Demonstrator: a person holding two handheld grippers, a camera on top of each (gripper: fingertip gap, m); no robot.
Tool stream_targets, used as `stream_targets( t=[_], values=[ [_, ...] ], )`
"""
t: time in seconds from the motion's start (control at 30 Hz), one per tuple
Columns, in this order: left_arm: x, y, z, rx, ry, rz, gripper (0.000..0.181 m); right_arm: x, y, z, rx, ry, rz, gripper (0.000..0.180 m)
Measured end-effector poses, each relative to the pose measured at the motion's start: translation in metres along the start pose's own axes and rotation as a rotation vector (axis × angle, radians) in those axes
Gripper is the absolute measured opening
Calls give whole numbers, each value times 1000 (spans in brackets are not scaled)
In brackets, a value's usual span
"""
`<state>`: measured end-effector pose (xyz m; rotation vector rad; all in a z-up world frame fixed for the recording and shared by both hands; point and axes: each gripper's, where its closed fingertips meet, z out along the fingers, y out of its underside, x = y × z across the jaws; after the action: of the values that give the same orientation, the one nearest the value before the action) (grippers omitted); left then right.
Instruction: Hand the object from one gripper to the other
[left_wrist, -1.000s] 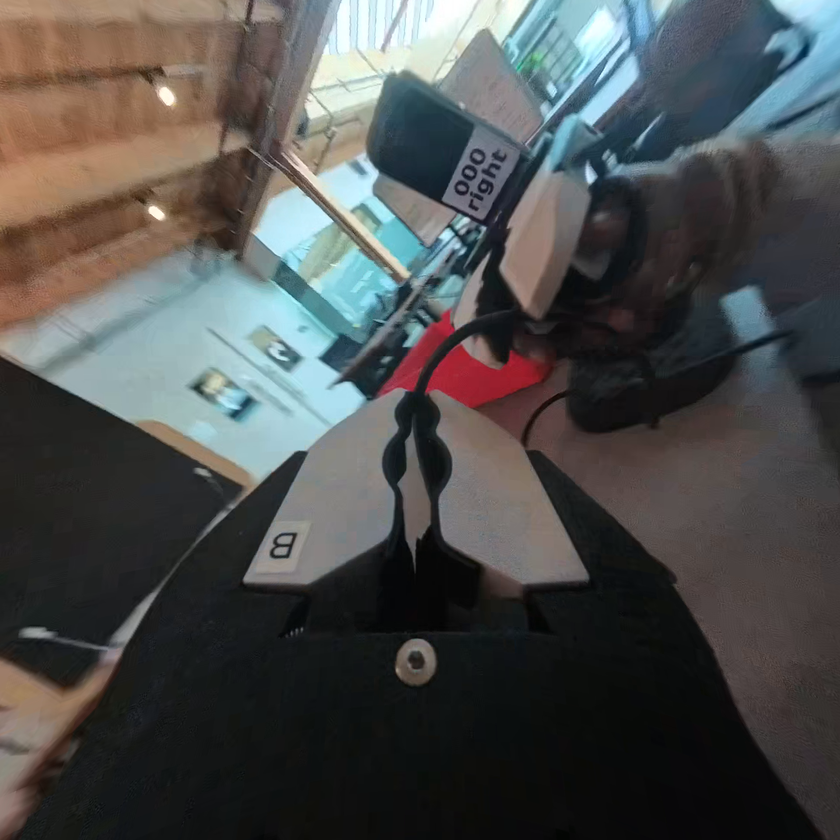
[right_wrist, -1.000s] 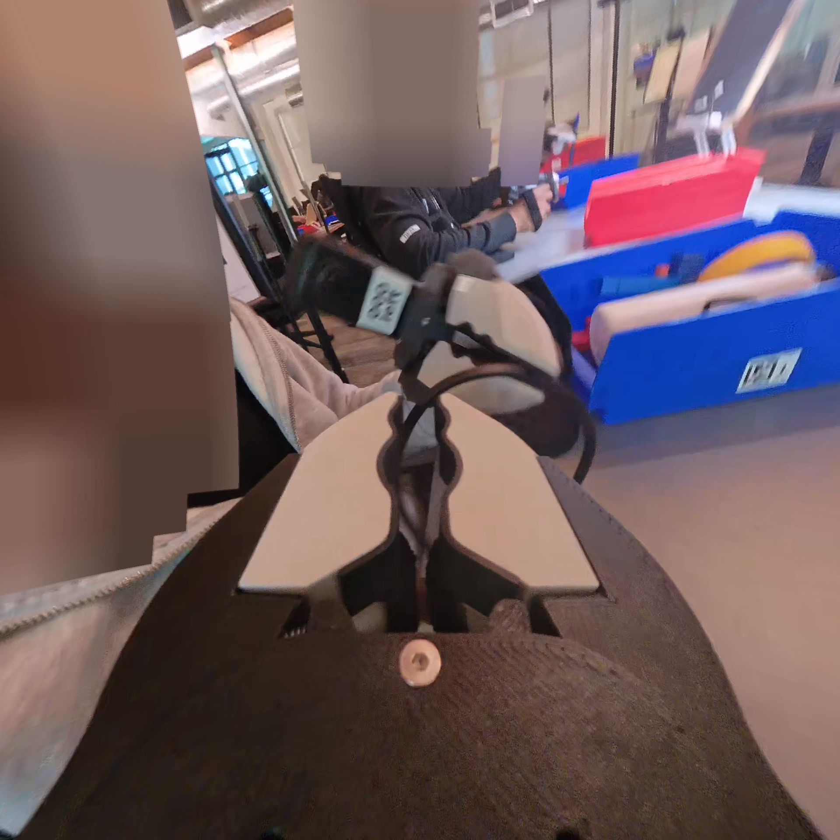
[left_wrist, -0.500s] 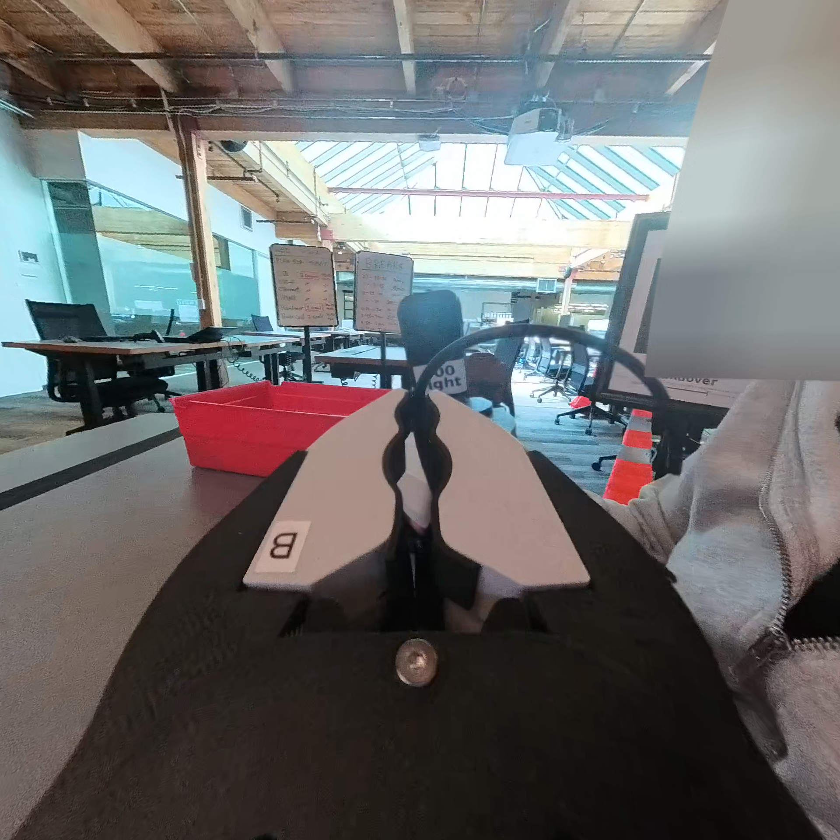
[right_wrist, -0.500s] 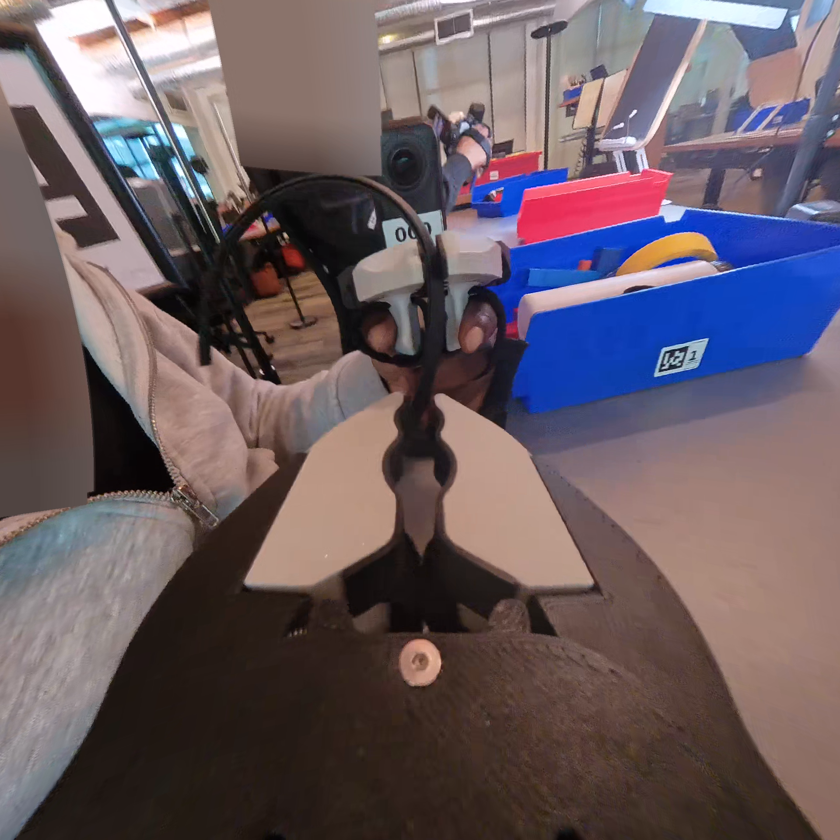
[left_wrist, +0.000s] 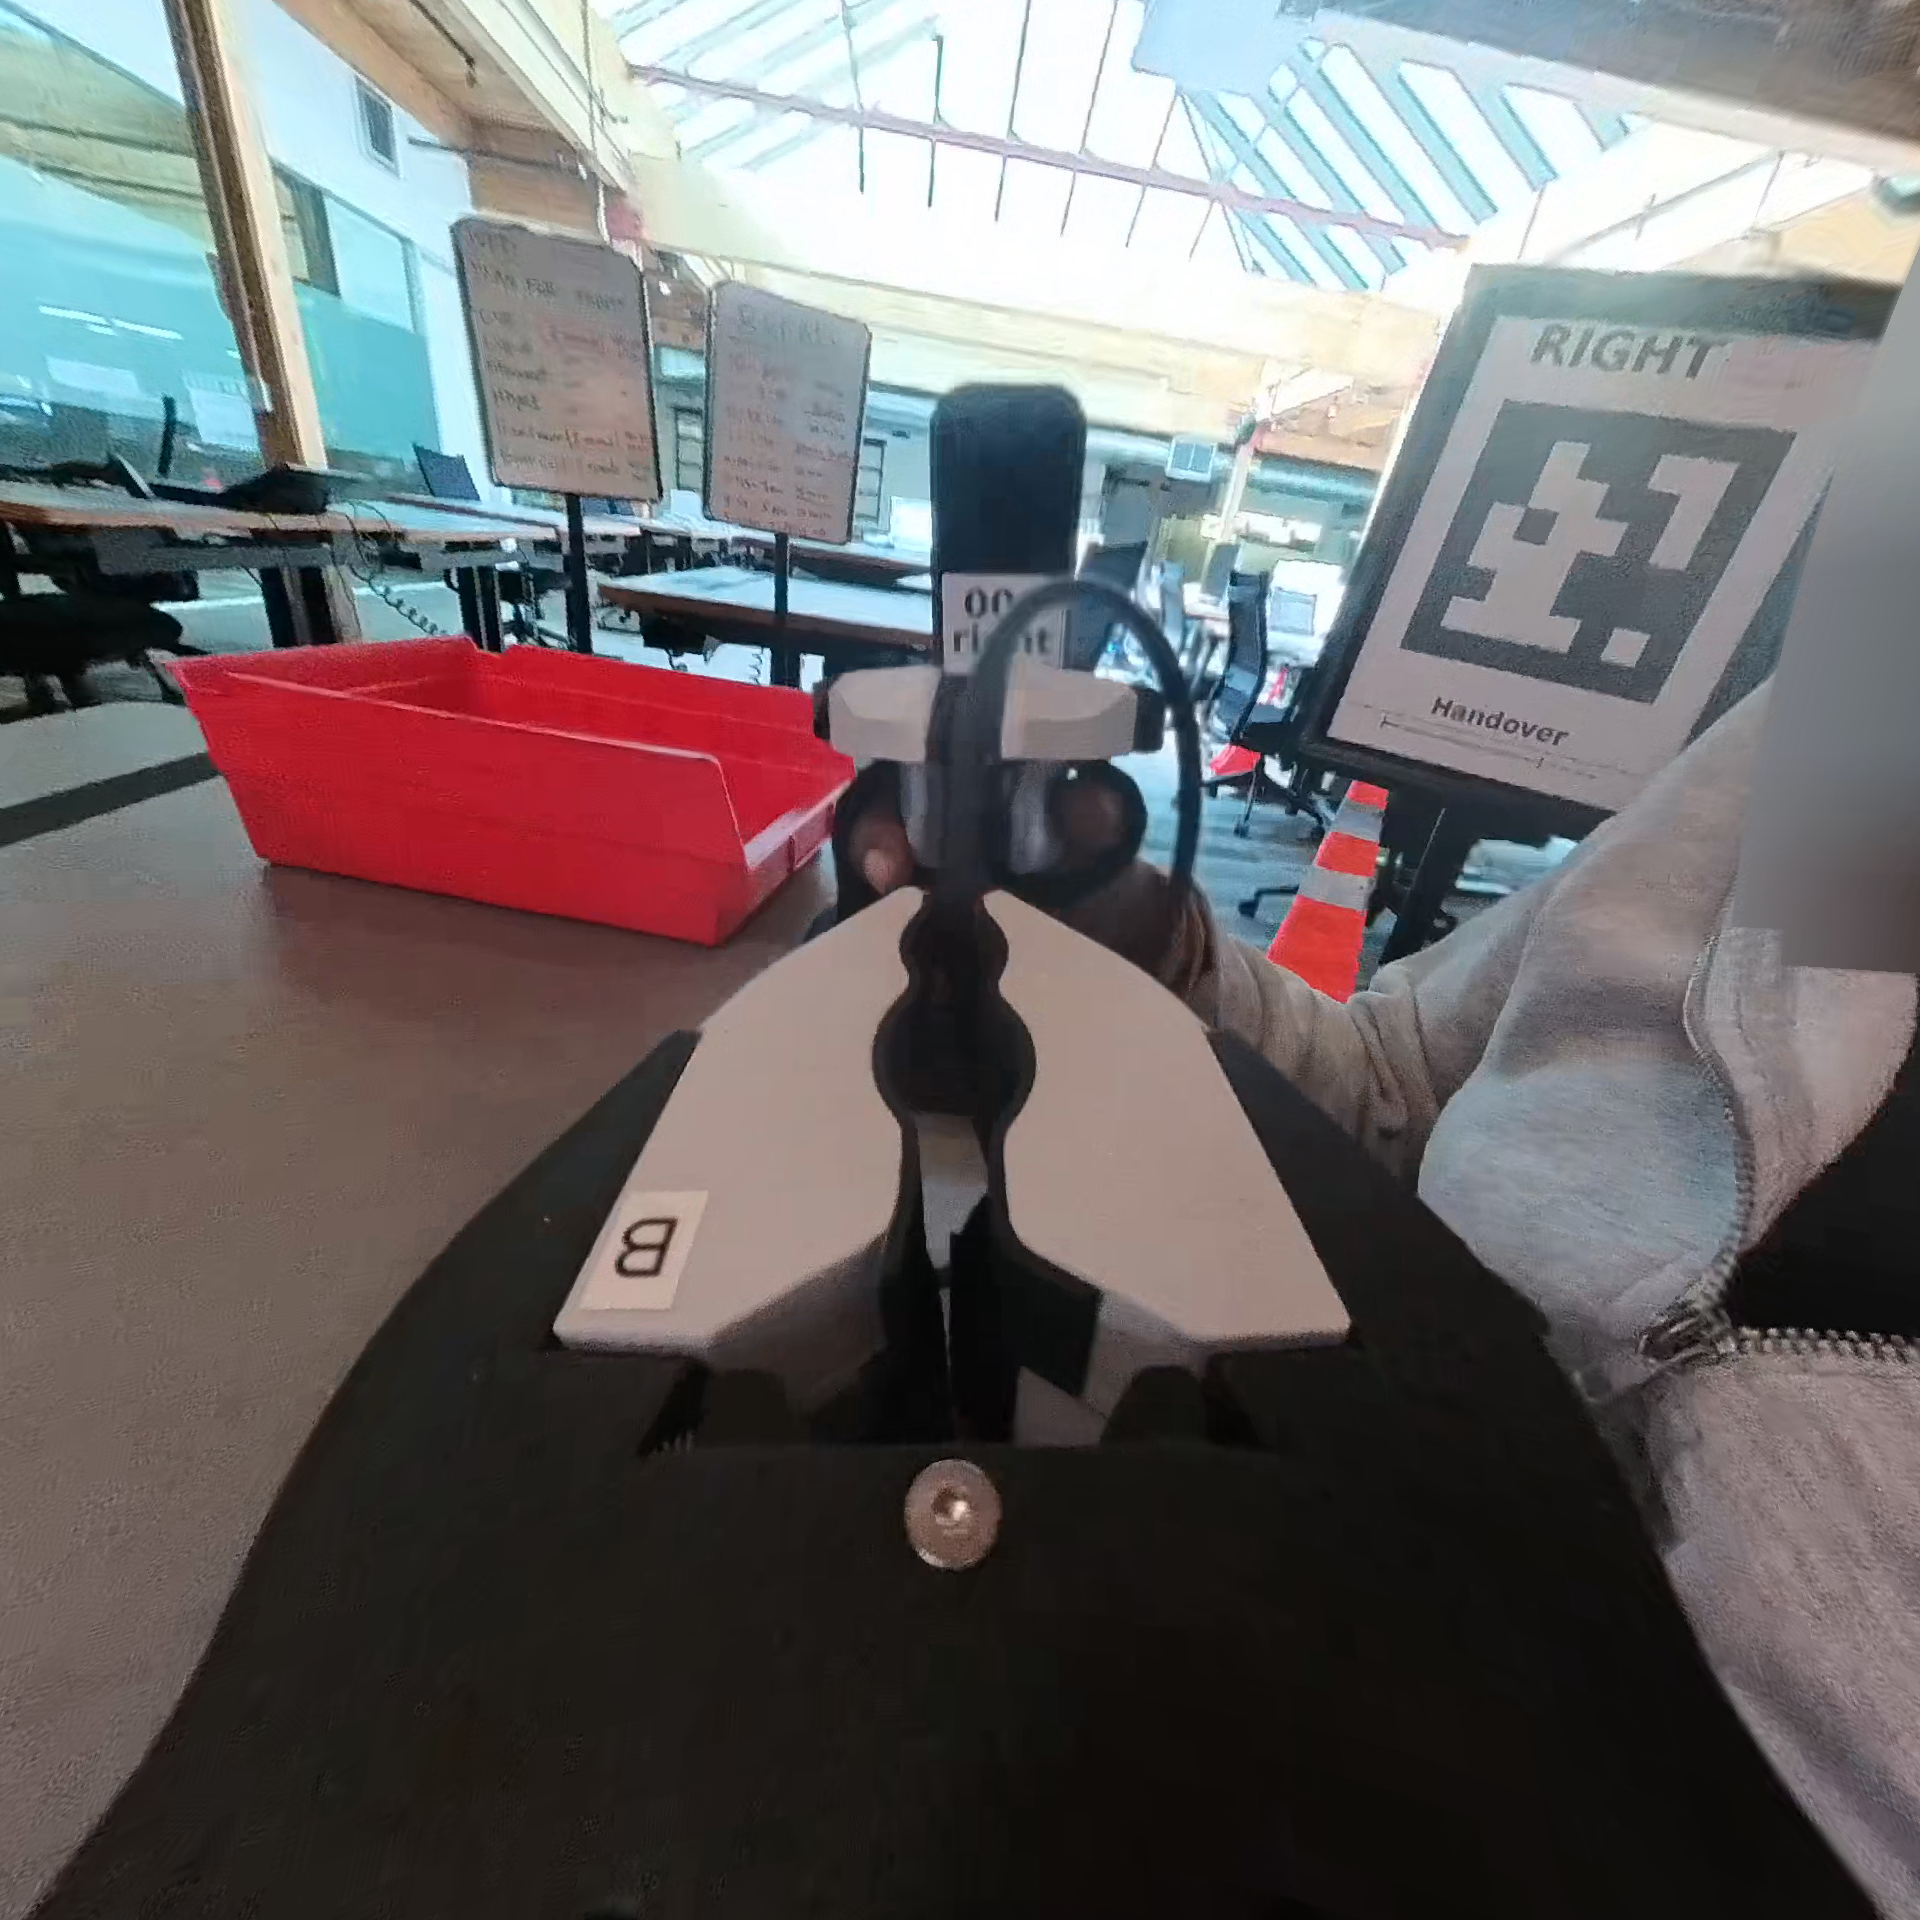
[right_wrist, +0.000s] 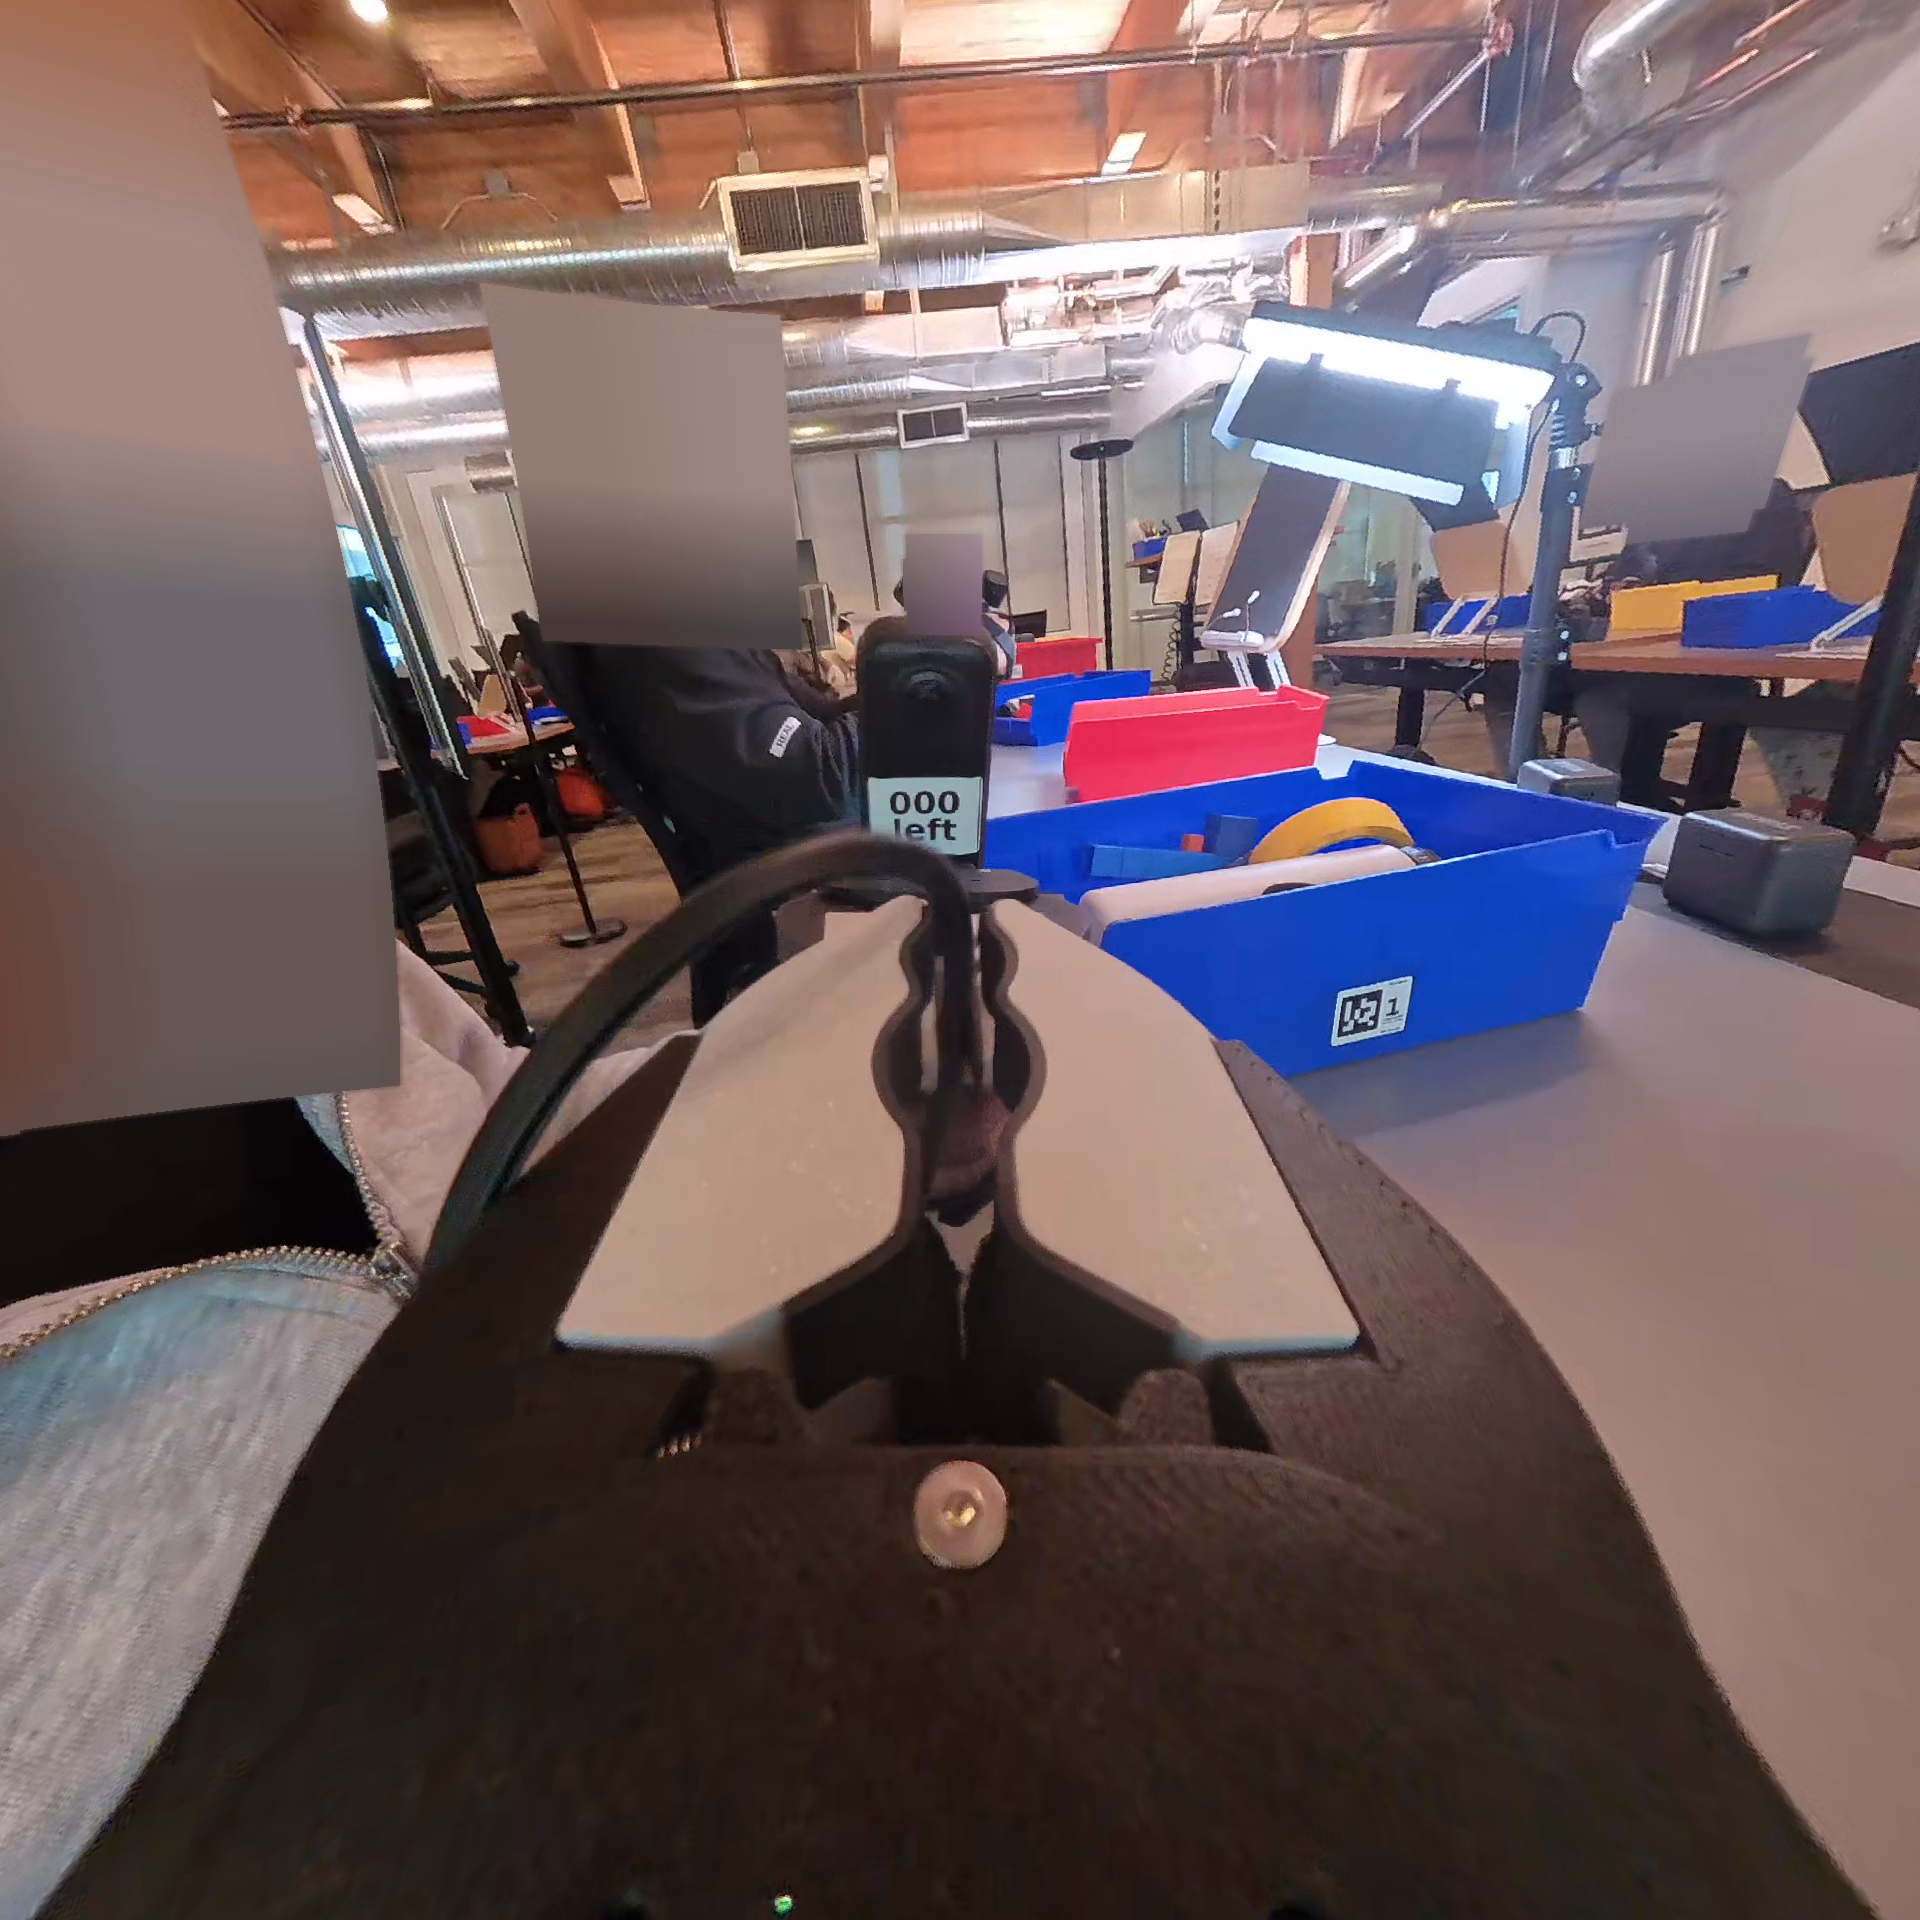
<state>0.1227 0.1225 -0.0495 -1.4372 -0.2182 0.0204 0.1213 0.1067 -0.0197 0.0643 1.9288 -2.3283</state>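
Above the grey table (left_wrist: 260, 1091), the left gripper (left_wrist: 951, 914) and right gripper (right_wrist: 951, 914) faced each other, both clamped tight on one looped black cable (right_wrist: 623, 987).

— Take the bin with the tag on its front wall (right_wrist: 1351, 966) as the marker. Where does it sit?

— On the table (right_wrist: 1662, 1195), right of the right gripper (right_wrist: 958, 935) and a little beyond its tips.

— What lies in it?

— A roll of tape (right_wrist: 1330, 826), some small blocks (right_wrist: 1153, 857) left of the roll, and a long box (right_wrist: 1247, 896) along the front wall.

— And behind it?

— Another bin (right_wrist: 1184, 732), farther back on the same table. To the marker's right, two small boxes (right_wrist: 1756, 868) on the tabletop.

— To its left?

— The left gripper (right_wrist: 935, 883), facing the right one tip to tip, with a looped cable (right_wrist: 665, 956) arching leftward from between them.
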Motion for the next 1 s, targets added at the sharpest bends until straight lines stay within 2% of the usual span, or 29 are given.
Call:
stream_targets(
  t=[0.1,0.17,0.3,0.33,0.37,0.4,0.47,0.53,0.63,0.83,1.0],
  values=[
    [0,-19,-11,130,30,-71,5,5,9,1,-45,13,29,37],
    [-1,-25,-14,171,40,-98,5,5,30,5,-151,-16,70,39],
    [-2,-22,-12,163,23,-91,5,-7,60,18,-272,-111,111,34],
    [-2,-21,-11,161,21,-88,5,-10,63,20,-285,-124,105,28],
    [-2,-20,-10,156,19,-88,5,-12,65,21,-289,-137,96,12],
    [-3,-20,-9,158,16,-91,5,-13,63,20,-281,-144,86,7],
    [-5,-20,-10,164,3,-104,12,-11,60,18,-268,-134,71,5],
    [-8,-18,-11,146,-17,-128,32,-10,48,15,-209,-124,60,5],
    [-5,-10,-7,92,6,-148,40,-6,26,9,-95,-95,49,4],
    [6,13,2,-54,35,-53,39,-5,4,0,0,-58,7,4],
    [7,22,7,-97,16,23,32,-12,1,3,10,-71,4,5]
  ],
)
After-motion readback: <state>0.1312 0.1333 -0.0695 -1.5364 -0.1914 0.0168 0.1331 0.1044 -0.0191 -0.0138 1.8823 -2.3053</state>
